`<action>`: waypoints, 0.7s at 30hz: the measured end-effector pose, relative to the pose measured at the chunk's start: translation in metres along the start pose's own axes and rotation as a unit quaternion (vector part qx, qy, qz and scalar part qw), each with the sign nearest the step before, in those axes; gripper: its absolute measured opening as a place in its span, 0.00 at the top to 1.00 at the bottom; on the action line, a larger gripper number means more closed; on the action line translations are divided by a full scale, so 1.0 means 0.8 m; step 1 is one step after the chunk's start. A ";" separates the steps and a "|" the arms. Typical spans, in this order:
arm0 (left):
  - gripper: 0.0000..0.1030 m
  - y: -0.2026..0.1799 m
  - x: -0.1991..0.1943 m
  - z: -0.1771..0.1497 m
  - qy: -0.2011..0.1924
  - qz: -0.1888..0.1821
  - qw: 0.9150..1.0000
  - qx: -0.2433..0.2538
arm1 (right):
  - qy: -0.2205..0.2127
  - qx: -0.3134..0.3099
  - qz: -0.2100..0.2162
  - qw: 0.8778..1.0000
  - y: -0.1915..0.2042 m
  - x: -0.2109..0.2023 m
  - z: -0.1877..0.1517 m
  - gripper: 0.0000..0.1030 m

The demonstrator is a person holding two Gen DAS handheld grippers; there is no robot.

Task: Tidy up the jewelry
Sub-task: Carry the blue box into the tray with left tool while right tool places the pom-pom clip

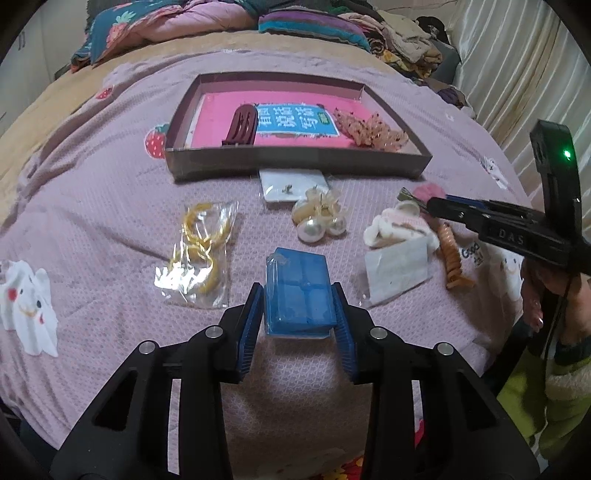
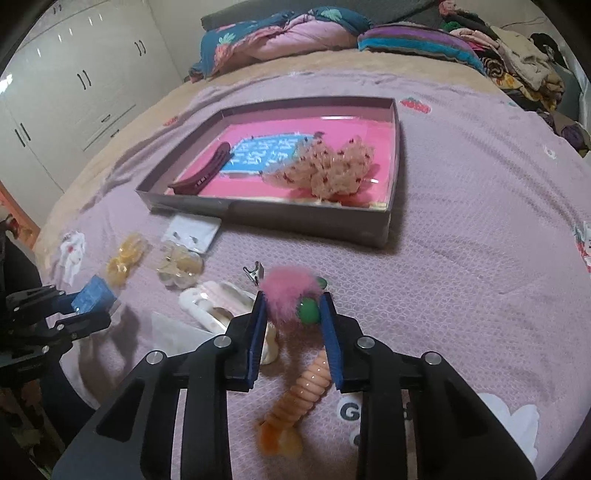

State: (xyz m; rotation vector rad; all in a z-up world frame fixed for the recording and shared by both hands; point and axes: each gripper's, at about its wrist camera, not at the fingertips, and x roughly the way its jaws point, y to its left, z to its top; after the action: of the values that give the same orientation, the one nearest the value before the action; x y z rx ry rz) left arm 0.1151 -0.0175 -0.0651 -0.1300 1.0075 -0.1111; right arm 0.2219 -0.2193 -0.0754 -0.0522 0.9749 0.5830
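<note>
- The blue box [image 1: 298, 291], wrapped in clear film, sits between the jaws of the left gripper [image 1: 298, 295]; both blue pads press its sides, so the jaws are clamped on it. In the right wrist view it looks lifted a little off the bed [image 1: 110, 206].
- The pink fluffy hair clip [image 2: 286, 297] with its green bead [image 2: 308, 311] lies between the jaws of the right gripper [image 2: 293, 314]; the pads touch it on both sides, so the jaws are closed on it, near the bed surface.
- Just below that clip, an orange spiral hair tie [image 2: 295, 402] lies on the bed between the right gripper's arms.
- Beside it, towards the left gripper, lie a white plush hair clip [image 1: 395, 227] and a clear packet with a white card [image 1: 397, 271].
- Near the middle of the bed are pearl earrings [image 1: 319, 225], with a small white earring card [image 1: 291, 186] just behind them, touching the tray's near wall.
- Further left lies a clear bag of gold hoops [image 1: 199, 254].
- The shallow cardboard tray [image 1: 295, 162] stands beyond these things, with a pink sheet on its floor. In it lie a dark red hair clip [image 1: 242, 125] at the left and a peach mesh scrunchie [image 1: 369, 129] at the right, well apart.
- A lilac blanket with strawberry and bunny prints covers the bed; folded quilts [image 2: 280, 33] are piled at its far end.
</note>
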 end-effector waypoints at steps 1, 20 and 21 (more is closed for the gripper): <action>0.73 0.000 -0.002 0.003 -0.003 0.000 1.000 0.001 | -0.006 0.001 0.001 1.000 0.001 -0.006 0.001 0.73; 0.73 0.002 -0.035 0.082 -0.049 -0.015 0.999 0.006 | -0.081 -0.013 0.002 0.997 0.026 -0.091 0.050 0.73; 0.73 0.002 -0.037 0.088 -0.053 -0.014 0.998 0.007 | -0.083 -0.013 0.002 0.996 0.028 -0.092 0.053 0.73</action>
State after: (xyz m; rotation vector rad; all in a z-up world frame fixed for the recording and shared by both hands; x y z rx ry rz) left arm 0.1591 -0.0077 -0.0038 -0.1356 0.8994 -0.1364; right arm 0.2124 -0.2202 0.0116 -0.0247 0.8053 0.5942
